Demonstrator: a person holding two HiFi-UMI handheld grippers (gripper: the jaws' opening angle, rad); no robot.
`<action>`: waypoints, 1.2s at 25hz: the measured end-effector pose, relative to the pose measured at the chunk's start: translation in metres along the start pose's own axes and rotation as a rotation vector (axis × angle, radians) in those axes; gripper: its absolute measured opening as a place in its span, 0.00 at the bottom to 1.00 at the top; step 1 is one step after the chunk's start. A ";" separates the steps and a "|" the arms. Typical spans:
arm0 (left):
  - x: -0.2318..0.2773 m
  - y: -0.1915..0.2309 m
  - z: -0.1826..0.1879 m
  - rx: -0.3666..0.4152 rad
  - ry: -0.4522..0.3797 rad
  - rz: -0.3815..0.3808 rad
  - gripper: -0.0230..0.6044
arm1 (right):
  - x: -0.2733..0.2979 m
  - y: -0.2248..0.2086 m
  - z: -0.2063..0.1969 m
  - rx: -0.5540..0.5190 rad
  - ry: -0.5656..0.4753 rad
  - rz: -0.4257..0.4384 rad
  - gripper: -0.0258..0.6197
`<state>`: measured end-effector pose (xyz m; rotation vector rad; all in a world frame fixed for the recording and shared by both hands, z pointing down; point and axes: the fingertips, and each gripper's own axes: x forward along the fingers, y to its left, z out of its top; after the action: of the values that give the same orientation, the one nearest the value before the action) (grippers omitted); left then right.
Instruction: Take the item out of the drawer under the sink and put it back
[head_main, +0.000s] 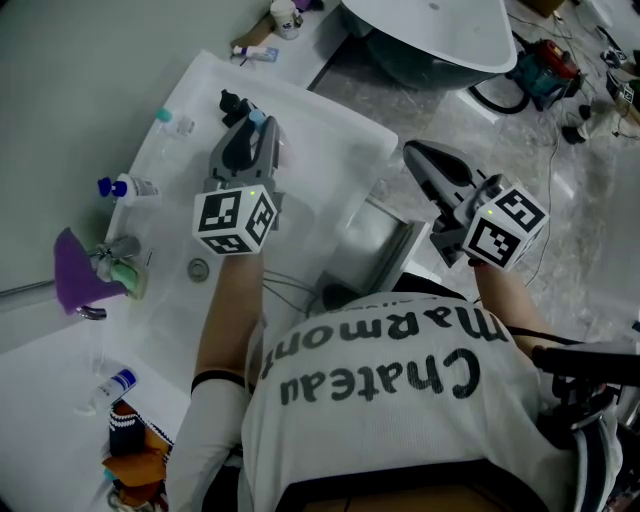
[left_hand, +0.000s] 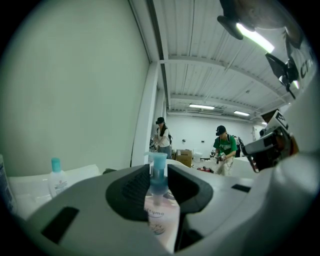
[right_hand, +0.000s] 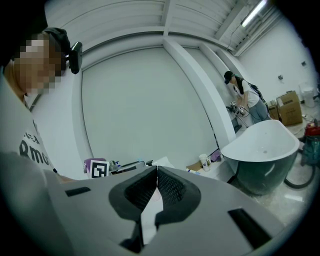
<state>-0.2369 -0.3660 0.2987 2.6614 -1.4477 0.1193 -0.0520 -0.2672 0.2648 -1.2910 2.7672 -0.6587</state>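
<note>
Gripped inside left claw (left_hand: 159, 170): pump bottle (left_hand: 161, 218)

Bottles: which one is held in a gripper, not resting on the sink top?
The pink pump bottle with a light blue pump head, clamped in the left gripper. The teal-capped bottle and the blue-capped bottle rest on the white sink top.

Around the sink (head_main: 330, 140) I count four bottles: the pump bottle (left_hand: 159, 210) above it, plus a teal-capped bottle (head_main: 171, 122), a blue-capped bottle (head_main: 127, 187) and another bottle (head_main: 114, 385) on its wall side. One bathtub (head_main: 430, 30) beyond it. Two people way past it: person in white (left_hand: 161, 135), person in green (left_hand: 224, 150).
</note>
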 end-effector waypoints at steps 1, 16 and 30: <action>0.000 0.000 0.000 0.000 0.000 0.002 0.22 | -0.001 0.000 0.000 0.000 0.000 -0.001 0.06; -0.004 -0.001 -0.003 0.026 0.017 0.020 0.22 | -0.005 0.004 -0.003 0.000 0.000 -0.002 0.06; -0.008 -0.006 -0.003 0.060 0.033 0.047 0.22 | -0.010 0.009 -0.003 -0.003 0.006 0.011 0.06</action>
<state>-0.2367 -0.3558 0.3005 2.6591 -1.5211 0.2132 -0.0526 -0.2542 0.2623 -1.2750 2.7790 -0.6586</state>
